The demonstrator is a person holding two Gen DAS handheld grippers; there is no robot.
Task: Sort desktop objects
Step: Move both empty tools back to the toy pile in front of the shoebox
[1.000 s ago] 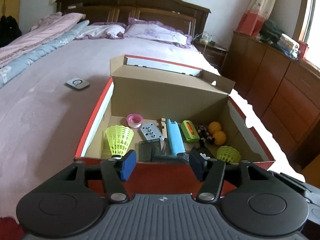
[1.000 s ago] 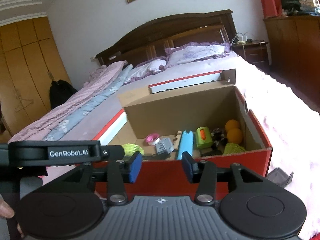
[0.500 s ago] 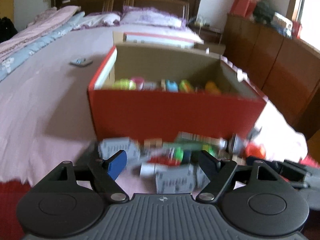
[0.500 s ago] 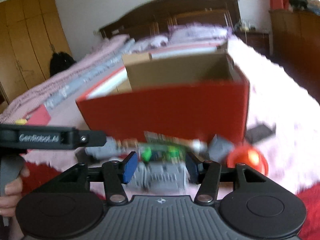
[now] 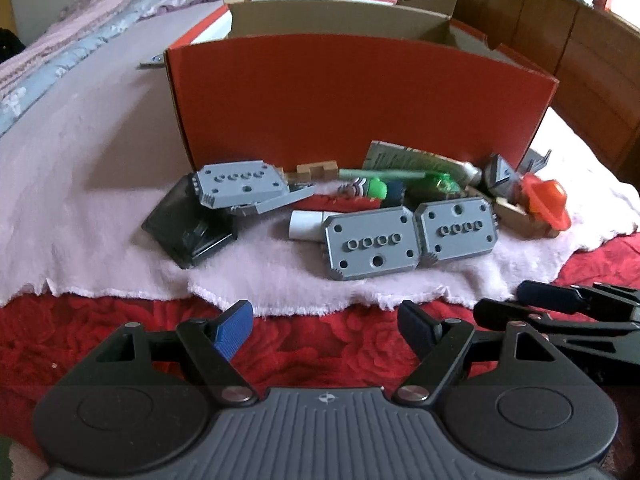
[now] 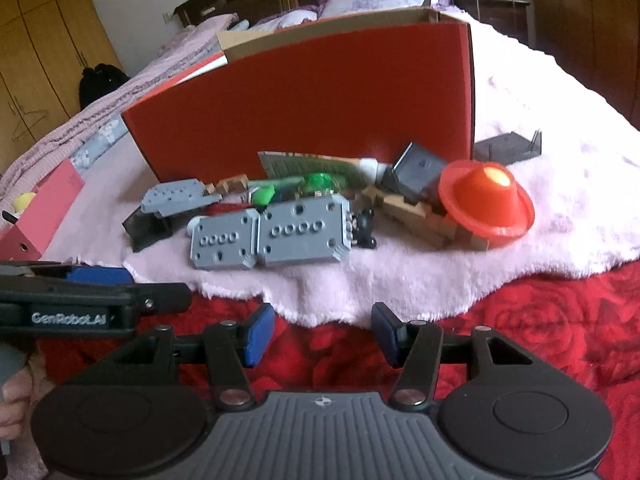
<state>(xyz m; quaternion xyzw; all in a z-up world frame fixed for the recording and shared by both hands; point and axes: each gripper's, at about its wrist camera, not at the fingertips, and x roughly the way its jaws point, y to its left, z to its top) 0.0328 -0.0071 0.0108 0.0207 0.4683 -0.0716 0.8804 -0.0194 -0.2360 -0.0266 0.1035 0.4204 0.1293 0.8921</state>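
Red box (image 5: 360, 96) wall hides contents; pile partly overlapped. Left gripper (image 5: 326, 326), right gripper (image 6: 322, 334) released, empty.

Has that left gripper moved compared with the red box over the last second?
Yes. The left gripper dropped down and back: the red box now shows its outer front wall, its inside hidden.

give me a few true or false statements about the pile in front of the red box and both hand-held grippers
1. The left hand-held gripper is open and empty. True.
2. Two grey studded plates lie side by side on the pink fleece. True.
3. The orange cup is inside the red box. False: it lies outside, near the box's right front corner.
4. The right hand-held gripper grips a grey plate. False: it is open, holding nothing.
5. A third grey plate sits tilted at the pile's left. True.
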